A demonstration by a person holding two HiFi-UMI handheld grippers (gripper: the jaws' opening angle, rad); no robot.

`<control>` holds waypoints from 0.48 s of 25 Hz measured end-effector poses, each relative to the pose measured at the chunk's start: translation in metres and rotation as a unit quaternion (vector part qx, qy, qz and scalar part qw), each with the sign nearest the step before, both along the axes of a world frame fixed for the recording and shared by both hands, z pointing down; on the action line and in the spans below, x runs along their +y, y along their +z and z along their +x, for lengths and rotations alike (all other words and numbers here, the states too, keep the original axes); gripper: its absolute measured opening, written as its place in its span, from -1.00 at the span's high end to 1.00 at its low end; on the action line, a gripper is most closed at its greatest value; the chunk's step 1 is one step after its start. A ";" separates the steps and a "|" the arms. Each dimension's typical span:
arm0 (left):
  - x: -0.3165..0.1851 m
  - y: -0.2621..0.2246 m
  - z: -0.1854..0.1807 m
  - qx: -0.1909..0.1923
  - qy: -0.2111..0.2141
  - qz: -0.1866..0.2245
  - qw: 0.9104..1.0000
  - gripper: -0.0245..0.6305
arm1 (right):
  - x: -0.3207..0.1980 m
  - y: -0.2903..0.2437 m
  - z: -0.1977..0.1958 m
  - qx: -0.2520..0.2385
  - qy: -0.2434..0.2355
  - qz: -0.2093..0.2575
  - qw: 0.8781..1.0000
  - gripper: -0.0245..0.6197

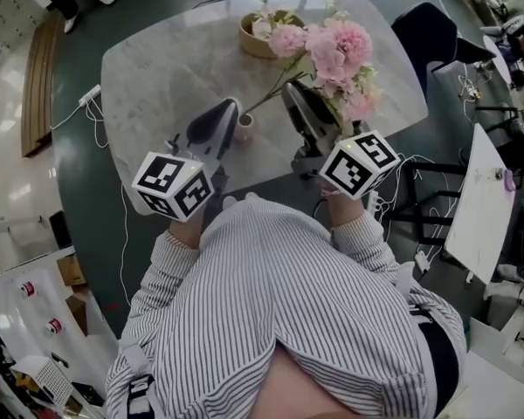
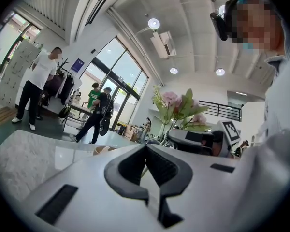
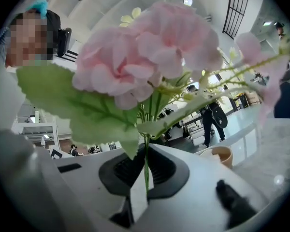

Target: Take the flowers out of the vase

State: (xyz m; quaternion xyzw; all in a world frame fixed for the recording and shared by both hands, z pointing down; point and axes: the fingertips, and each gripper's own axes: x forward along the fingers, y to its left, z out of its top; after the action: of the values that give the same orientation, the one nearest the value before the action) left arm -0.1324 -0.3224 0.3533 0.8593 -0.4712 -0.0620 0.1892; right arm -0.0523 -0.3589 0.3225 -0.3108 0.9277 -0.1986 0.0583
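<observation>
Clamped in the right gripper [image 3: 145,173]: one green stem of the pink flowers [image 1: 336,51], one bunch, raised over the marble table [image 1: 157,77]. Just left, one small pale vase [image 1: 244,127] beside the left gripper [image 2: 147,161], jaws pressed together. Nearer, two marker cubes [image 1: 172,184], black-and-white squares only. Far side, one tan bowl [image 1: 260,44].
</observation>
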 end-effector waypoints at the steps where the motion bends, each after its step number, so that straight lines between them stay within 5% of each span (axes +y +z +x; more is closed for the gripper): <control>1: -0.001 0.001 0.000 0.001 0.000 -0.001 1.000 0.89 | 0.000 0.001 -0.001 0.000 -0.001 -0.001 1.000 0.84; 12: -0.005 0.009 -0.005 0.006 -0.003 -0.012 1.000 0.89 | -0.001 0.010 -0.008 0.008 -0.015 -0.012 1.000 0.84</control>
State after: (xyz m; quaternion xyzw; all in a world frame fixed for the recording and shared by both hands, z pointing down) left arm -0.1372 -0.3279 0.3624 0.8549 -0.4737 -0.0622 0.2019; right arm -0.0598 -0.3600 0.3321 -0.2992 0.9301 -0.2083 0.0442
